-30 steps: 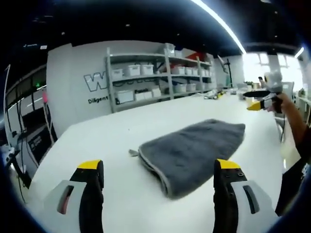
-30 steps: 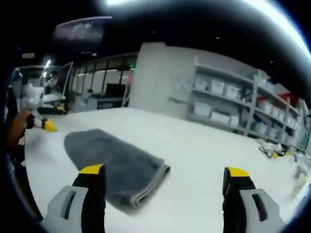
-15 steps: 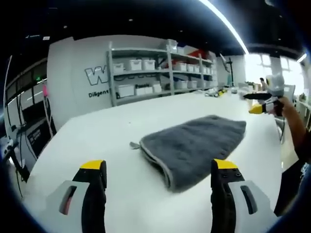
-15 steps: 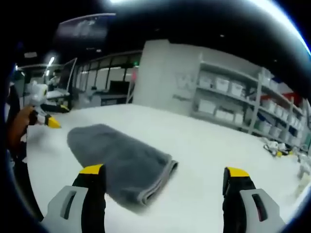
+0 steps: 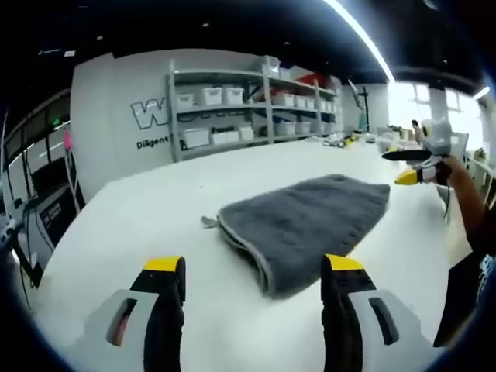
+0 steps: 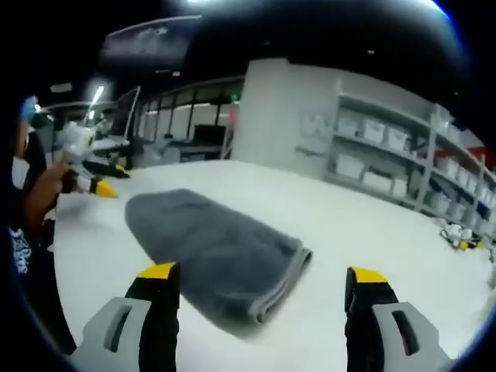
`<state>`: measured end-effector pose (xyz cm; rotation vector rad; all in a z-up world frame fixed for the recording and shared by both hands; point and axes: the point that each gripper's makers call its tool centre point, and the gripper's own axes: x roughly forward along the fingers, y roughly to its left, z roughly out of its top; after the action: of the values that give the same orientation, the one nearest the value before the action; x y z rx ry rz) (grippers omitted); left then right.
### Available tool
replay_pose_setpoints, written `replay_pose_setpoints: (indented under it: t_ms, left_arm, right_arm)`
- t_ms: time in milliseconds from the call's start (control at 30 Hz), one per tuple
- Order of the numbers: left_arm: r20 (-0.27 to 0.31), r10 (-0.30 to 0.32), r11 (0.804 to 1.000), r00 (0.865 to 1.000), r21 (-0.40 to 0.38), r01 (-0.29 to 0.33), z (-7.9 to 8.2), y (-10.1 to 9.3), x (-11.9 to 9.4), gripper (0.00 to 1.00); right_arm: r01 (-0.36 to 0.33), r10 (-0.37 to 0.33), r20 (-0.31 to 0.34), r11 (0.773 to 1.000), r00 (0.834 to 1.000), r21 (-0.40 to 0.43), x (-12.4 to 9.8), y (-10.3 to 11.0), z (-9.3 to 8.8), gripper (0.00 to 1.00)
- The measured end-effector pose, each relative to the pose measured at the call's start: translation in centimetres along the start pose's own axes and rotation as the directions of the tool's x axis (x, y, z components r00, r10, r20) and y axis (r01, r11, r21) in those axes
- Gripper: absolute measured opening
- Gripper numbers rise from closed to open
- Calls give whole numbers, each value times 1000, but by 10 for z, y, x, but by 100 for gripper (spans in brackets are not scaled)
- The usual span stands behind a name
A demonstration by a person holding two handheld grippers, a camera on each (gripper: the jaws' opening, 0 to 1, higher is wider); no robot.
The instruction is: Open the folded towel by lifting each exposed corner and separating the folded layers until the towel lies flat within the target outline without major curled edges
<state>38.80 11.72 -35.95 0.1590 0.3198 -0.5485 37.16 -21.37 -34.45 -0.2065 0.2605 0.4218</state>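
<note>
So the towel (image 5: 306,227) is a grey folded one lying flat on the white table (image 5: 139,225), still folded over, with a pale trimmed edge facing the left gripper (image 5: 253,267) and a little tag poking out at its near corner. From the left gripper view it sits just ahead of the jaws, a bit toward the right jaw. That gripper's jaws are spread wide with nothing between them, yellow tips up off the table, not touching the cloth.

In the right gripper view the towel (image 6: 213,248) is ahead and slightly to the left, its folded end reaching in between the jaws from the left side. The right gripper (image 6: 262,275) is also wide apart and holding nothing.

Each gripper shows up in the other's view too: the right one (image 5: 409,167) past the far end of the towel, off to the right, held in a person's hand (image 5: 453,164); the left one (image 6: 99,180) off to the left beyond the towel, also in a hand (image 6: 48,186).

Behind the table there's a shelf (image 5: 248,108) with white bins against a grey wall.
</note>
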Motion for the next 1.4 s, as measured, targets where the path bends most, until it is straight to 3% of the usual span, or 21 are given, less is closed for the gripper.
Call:
replay_pose_setpoints:
  t_ms: [167, 367, 567, 700, 933, 1167, 1400]
  left_arm:
    - [-10, -31, 999, 999, -29, 31, -4, -6, 8, 47]
    - [-34, -50, 999, 998, -20, 49, -10, -13, 15, 44]
    - [-50, -51, 998, 997, -38, 49, -18, -11, 23, 42]
    - [-61, -61, 996, 996, -63, 57, -25, -11, 26, 33]
    - [-67, -87, 993, 994, -86, 81, -29, -18, 28, 26]
    - [-78, -98, 993, 992, -80, 92, -31, -19, 30, 21]
    - [-82, -97, 993, 992, -68, 92, -31, -21, 29, 14]
  right_arm:
    - [-15, 15, -3, 999, 1000, 31, 3, 6, -3, 68]
    - [-70, 71, -33, 997, 997, 32, 6, 20, -14, 57]
    - [-67, 68, -40, 997, 997, 29, 10, 21, -19, 54]
    - [-59, 61, -41, 997, 997, 47, 13, 17, -23, 49]
    - [-29, 33, -115, 999, 993, 30, 21, 12, -44, 40]
    - [-34, 41, -127, 998, 991, 55, 23, 13, -46, 33]
    - [-33, 39, -130, 998, 991, 49, 23, 11, -46, 19]
